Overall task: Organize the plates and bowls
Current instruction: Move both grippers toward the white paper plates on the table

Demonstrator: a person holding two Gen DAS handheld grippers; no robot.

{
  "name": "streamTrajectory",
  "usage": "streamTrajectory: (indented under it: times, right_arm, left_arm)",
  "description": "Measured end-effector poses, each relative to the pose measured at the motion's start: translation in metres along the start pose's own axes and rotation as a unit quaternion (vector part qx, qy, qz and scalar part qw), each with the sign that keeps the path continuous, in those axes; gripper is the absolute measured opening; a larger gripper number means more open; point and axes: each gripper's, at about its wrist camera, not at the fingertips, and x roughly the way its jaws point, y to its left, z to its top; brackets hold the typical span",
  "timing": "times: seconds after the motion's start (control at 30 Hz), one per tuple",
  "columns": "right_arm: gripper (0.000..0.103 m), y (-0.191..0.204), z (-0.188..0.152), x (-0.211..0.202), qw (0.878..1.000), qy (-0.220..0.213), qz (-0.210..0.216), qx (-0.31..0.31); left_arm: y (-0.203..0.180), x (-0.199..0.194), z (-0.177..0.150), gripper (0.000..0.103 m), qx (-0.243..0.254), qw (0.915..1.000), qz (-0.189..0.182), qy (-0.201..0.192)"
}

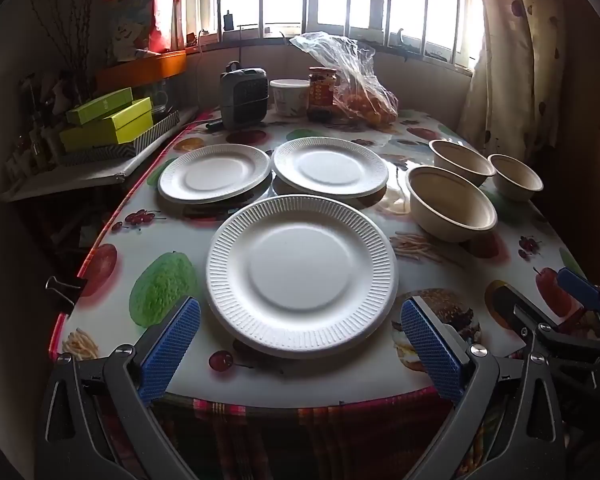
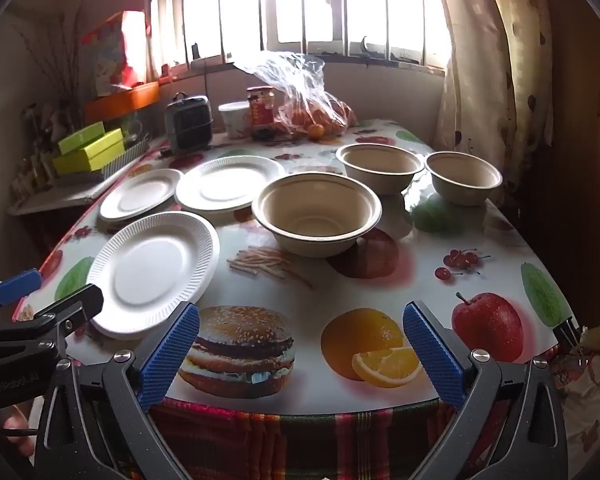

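Note:
Three white ribbed paper plates lie apart on the fruit-print table: a near plate (image 1: 302,274) (image 2: 154,274), a far-left plate (image 1: 214,173) (image 2: 140,193) and a far-middle plate (image 1: 330,167) (image 2: 230,184). Three beige bowls stand upright to the right: a large near bowl (image 1: 452,204) (image 2: 317,214), a middle bowl (image 1: 462,161) (image 2: 380,167) and a far-right bowl (image 1: 517,177) (image 2: 463,177). My left gripper (image 1: 300,344) hangs open at the table's front edge, its blue pads flanking the near plate's front rim without touching. My right gripper (image 2: 302,346) is open above the burger and orange prints, holding nothing.
At the table's back stand a small dark heater (image 1: 244,98), a white tub (image 1: 289,96), a red-labelled jar (image 1: 322,92) and a plastic bag of oranges (image 1: 364,96). Green boxes (image 1: 108,124) sit on a side shelf left. A binder clip (image 1: 62,288) grips the left edge. A curtain (image 1: 512,56) hangs right.

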Motion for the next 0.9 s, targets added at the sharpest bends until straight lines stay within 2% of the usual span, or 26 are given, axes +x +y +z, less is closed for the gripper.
streamTrajectory:
  times: [0.27, 0.37, 0.53, 0.67, 0.9]
  right_arm:
    - [0.103, 0.0, 0.0, -0.003, 1.0, -0.003, 0.0, 0.001]
    - [0.103, 0.0, 0.0, -0.002, 1.0, -0.002, 0.002, 0.001]
    - [0.103, 0.001, 0.004, -0.004, 1.0, -0.004, 0.002, 0.003]
    - [0.103, 0.001, 0.007, -0.004, 1.0, -0.004, 0.005, 0.007]
    - [0.103, -0.001, 0.017, 0.0, 1.0, -0.012, 0.014, 0.008]
  left_arm:
    - [-0.001, 0.001, -0.002, 0.101, -0.003, 0.9999, -0.005, 0.009]
    - [0.002, -0.003, -0.004, 0.101, -0.013, 0.9998, 0.009, 0.015]
    - [0.005, -0.007, -0.003, 0.101, -0.028, 0.9995, 0.007, 0.011]
    - [0.004, -0.005, 0.001, 0.101, -0.025, 0.9992, 0.029, 0.013]
    - [0.004, 0.003, 0.012, 0.101, -0.026, 0.9988, 0.032, 0.026]
